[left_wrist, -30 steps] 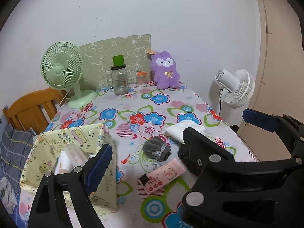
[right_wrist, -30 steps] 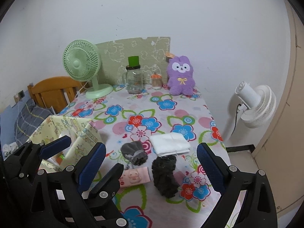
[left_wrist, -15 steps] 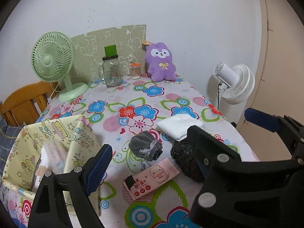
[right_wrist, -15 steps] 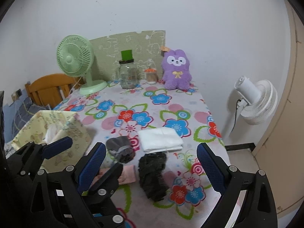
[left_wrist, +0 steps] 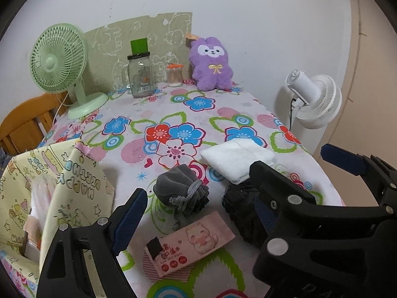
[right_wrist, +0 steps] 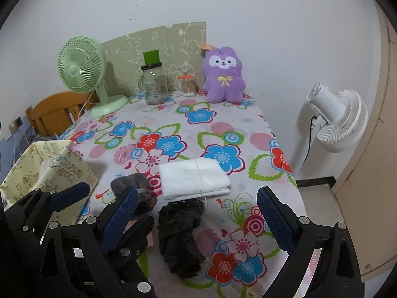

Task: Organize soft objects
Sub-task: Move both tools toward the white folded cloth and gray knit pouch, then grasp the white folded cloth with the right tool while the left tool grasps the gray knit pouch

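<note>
On the flowered tablecloth lie a grey drawstring pouch (left_wrist: 182, 192), a folded white cloth (left_wrist: 237, 159), a crumpled black cloth (right_wrist: 182, 236) and a pink tissue pack (left_wrist: 189, 244). A yellow fabric box (left_wrist: 49, 198) stands at the left. A purple plush rabbit (left_wrist: 211, 64) sits at the back. My left gripper (left_wrist: 198, 213) is open and empty, above the pouch and tissue pack. My right gripper (right_wrist: 196, 219) is open and empty, above the black cloth. The right gripper's fingers (left_wrist: 280, 186) partly hide the black cloth in the left wrist view.
A green desk fan (left_wrist: 62, 67), a glass jar (left_wrist: 141, 74) and a small cotton-swab jar (left_wrist: 174, 74) stand along the back wall. A white floor fan (right_wrist: 335, 121) stands right of the table. A wooden chair (right_wrist: 57, 111) is at the left.
Both grippers have moved forward and lower toward the soft items near the table's front edge. Nothing on the table has moved.
</note>
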Demonstrator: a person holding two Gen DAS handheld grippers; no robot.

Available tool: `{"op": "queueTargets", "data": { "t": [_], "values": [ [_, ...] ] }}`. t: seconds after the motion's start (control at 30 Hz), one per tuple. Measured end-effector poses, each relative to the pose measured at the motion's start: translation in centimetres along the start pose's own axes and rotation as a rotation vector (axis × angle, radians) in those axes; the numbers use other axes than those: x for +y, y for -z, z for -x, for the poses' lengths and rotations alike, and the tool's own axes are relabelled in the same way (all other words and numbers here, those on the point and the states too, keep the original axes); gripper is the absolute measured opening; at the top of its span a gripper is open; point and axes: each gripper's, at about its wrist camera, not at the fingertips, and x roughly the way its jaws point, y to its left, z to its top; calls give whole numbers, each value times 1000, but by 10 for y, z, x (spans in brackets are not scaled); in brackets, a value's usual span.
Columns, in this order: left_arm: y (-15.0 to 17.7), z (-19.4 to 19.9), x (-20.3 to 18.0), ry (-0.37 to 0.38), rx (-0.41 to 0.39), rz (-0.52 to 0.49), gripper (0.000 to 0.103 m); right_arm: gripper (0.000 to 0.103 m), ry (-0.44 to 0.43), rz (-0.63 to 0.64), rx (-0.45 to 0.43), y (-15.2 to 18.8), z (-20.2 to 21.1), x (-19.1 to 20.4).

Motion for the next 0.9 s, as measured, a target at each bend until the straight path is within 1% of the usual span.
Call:
{"op": "queueTargets", "data": {
  "t": [0.13,0.33,0.4,0.53,0.6,0.63,0.7,0.8,0.9],
  "values": [
    [-4,-13,1,-3,16,18,89,98,-3,-1,23,-5,-15,-4],
    [-7,-29,6,-40,40,38,85,98,-14,12,56,-9,-34,-4],
    [-8,-34,8,-54,52,48,81,98,-17,13,61,-10,-39,-4],
    [-10,-41,14,-73,68,73,78,98,-25,4,78,-13,-49,-4],
    [-11,-45,16,-78,78,80,74,98,-26,5,83,-15,-54,-3],
    [-11,-47,17,-79,82,83,73,98,-26,9,85,-16,-56,-3],
    [-11,-51,19,-76,96,90,68,98,-29,15,89,-16,-60,-1],
    [-10,-55,22,-52,107,100,64,98,-38,16,105,-17,-67,0],
    [-10,-56,22,-48,102,102,62,98,-44,7,124,-18,-74,1]
  ]
}}
